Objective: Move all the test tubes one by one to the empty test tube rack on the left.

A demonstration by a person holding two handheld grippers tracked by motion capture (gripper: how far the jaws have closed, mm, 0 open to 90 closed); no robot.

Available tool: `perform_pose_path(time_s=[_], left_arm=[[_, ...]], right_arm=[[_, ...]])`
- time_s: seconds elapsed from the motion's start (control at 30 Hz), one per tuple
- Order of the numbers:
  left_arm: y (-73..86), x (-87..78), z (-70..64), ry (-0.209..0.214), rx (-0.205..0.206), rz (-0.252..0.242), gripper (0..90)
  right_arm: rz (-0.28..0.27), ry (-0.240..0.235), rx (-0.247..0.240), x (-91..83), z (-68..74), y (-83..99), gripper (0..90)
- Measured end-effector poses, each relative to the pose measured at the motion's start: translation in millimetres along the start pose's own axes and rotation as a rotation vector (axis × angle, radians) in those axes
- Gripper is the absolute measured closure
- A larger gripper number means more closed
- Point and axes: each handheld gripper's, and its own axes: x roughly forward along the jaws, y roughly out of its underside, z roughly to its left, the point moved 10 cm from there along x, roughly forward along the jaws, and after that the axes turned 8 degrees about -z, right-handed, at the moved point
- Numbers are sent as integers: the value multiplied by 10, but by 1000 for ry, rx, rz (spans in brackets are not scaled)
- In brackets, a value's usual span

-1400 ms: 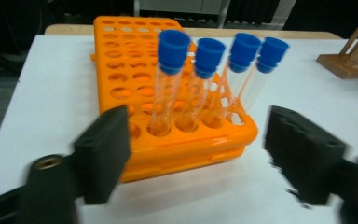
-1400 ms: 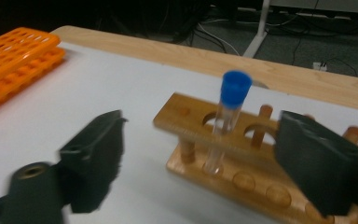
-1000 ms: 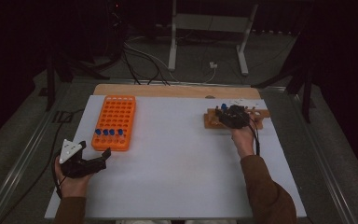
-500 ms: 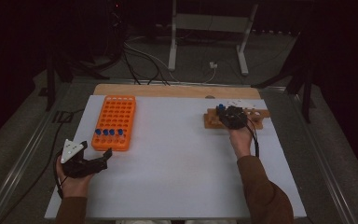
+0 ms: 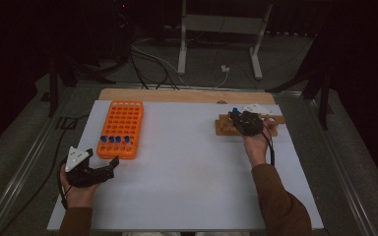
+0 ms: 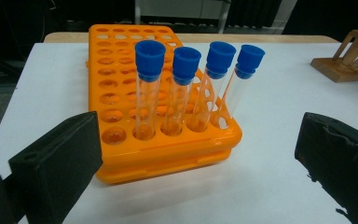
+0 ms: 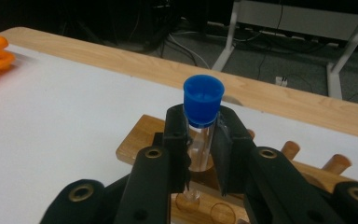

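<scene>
An orange tube rack (image 5: 121, 128) (image 6: 121, 100) lies on the left half of the white table, with several blue-capped clear tubes (image 6: 175, 88) standing in its near row. My left gripper (image 5: 109, 165) (image 6: 200, 154) rests open just in front of that rack, jaws wide apart and holding nothing. At the far right a wooden rack (image 5: 224, 127) (image 7: 135, 140) stands on the table. My right gripper (image 5: 241, 118) (image 7: 199, 140) hovers over it, shut on a blue-capped tube (image 7: 202, 116) held upright just above the wooden rack.
A wooden strip (image 5: 187, 95) runs along the table's far edge. Behind it are cables (image 5: 147, 59) and a white stand's legs (image 5: 216, 44) on the floor. Wooden pegs (image 7: 335, 163) stick up from the wooden rack to the right of the held tube.
The right hand has shifted slightly left and nearer over the wooden rack, with the tube still in the jaws. The left gripper has stayed in place.
</scene>
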Motion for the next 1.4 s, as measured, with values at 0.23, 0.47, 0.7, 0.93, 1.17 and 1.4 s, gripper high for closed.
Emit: perform_pose_path(time_s=[0.23, 0.47, 0.7, 0.93, 1.17, 1.4], left_arm=[[-2, 1, -7, 3, -8, -2, 15], [-13, 0, -25, 6, -6, -6, 15], [-49, 2, -84, 15, -3, -14, 15], [-152, 40, -339, 57, 44, -26, 19], [-257, 105, -671, 122, 95, -43, 35], [-323, 203, -927, 170, 140, -50, 48]], right_arm=[[-35, -5, -12, -110, -34, -145, 770], [-86, -15, -21, -246, -6, -375, 770], [-118, -57, -34, -392, 76, -519, 770], [-105, -139, -22, -511, 258, -501, 769], [-69, -215, -39, -608, 541, -419, 768], [-31, -305, -42, -683, 876, -351, 768]])
